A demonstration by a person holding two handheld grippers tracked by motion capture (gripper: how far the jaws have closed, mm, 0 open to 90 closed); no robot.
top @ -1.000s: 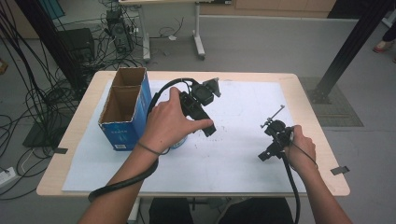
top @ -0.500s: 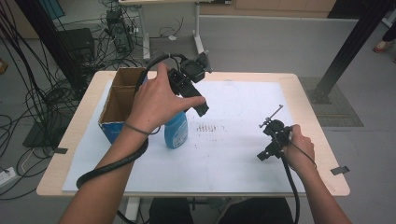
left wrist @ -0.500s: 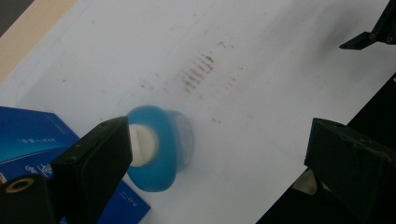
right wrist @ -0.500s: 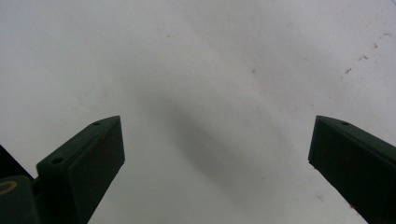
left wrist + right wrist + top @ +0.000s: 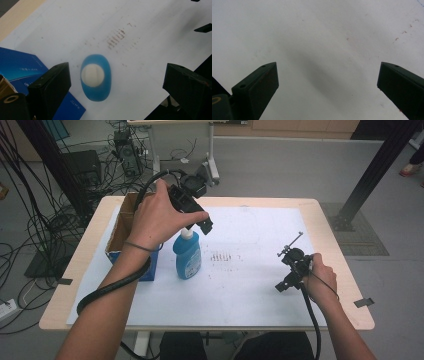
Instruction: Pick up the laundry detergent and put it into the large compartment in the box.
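A blue bottle [image 5: 188,256] with a white cap stands upright on the white sheet, just right of the box. In the left gripper view I look straight down on the bottle [image 5: 96,78], which stands apart from both jaws. My left gripper [image 5: 201,223] is held in the air above and slightly behind the cap, open, with nothing in it [image 5: 115,75]. My right gripper [image 5: 283,286] rests low at the table's right front, open over bare white sheet [image 5: 327,75].
An open cardboard box [image 5: 123,228] with blue sides [image 5: 22,67] stands at the table's left. A patch of brown marks [image 5: 220,256] stains the white sheet [image 5: 250,290] right of the bottle. Cables trail from both grippers; racks and wiring crowd the floor behind and to the left.
My left hand and gripper have risen and drawn back toward the far left, uncovering the bottle, which stays standing on the sheet. The right gripper has kept still.
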